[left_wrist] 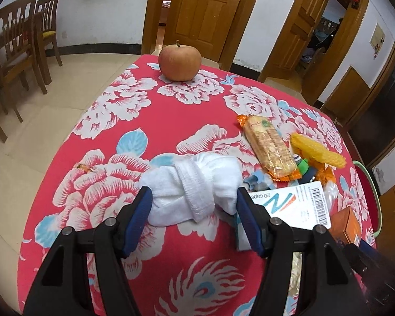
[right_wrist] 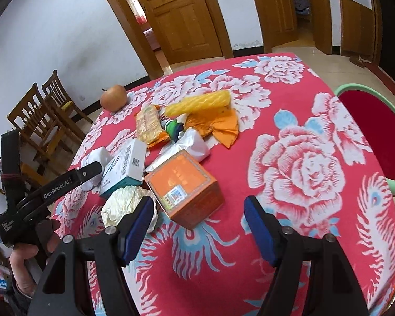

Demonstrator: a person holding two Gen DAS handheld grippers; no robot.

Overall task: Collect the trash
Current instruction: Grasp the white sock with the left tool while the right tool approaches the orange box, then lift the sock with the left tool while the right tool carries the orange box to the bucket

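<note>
Nearest, the left tool stands spread around a knotted white cloth, its pads beside the cloth and not visibly pinching it. The right tool is spread too, empty, just short of an orange box and a crumpled foil ball. Nothing looks collected yet: the trash lies piled mid-tabletop. Beyond sit a white carton, a biscuit pack, orange wrappers and a yellow roll. Farthest stands an apple, likely no trash.
</note>
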